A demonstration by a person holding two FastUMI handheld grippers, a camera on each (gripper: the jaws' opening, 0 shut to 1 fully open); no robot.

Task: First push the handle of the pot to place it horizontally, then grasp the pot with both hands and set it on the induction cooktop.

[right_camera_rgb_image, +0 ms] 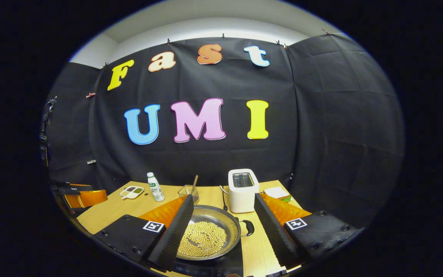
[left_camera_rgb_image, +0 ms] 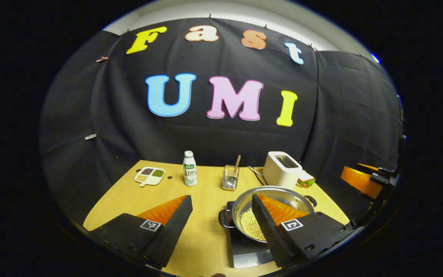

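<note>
A steel pot (left_camera_rgb_image: 283, 192) holding pale beans (left_camera_rgb_image: 250, 225) sits on the black induction cooktop (left_camera_rgb_image: 248, 252) at the table's front right. Its side handles (left_camera_rgb_image: 224, 219) point left and right. My left gripper (left_camera_rgb_image: 221, 198) is open just left of the pot, and its right finger overlaps the pot's rim in the picture. In the right gripper view the pot (right_camera_rgb_image: 214, 215) lies low between the fingers of my open right gripper (right_camera_rgb_image: 223, 197), with one handle (right_camera_rgb_image: 248, 227) on the right and the cooktop (right_camera_rgb_image: 214, 267) under it. Neither gripper holds anything.
On the wooden table (left_camera_rgb_image: 206, 231) behind the pot stand a white toaster (left_camera_rgb_image: 281, 169), a small container with a wooden stick (left_camera_rgb_image: 230, 177), a bottle (left_camera_rgb_image: 189, 168) and a divided dish (left_camera_rgb_image: 150, 176). The other gripper (left_camera_rgb_image: 363, 179) hovers off the table's right edge.
</note>
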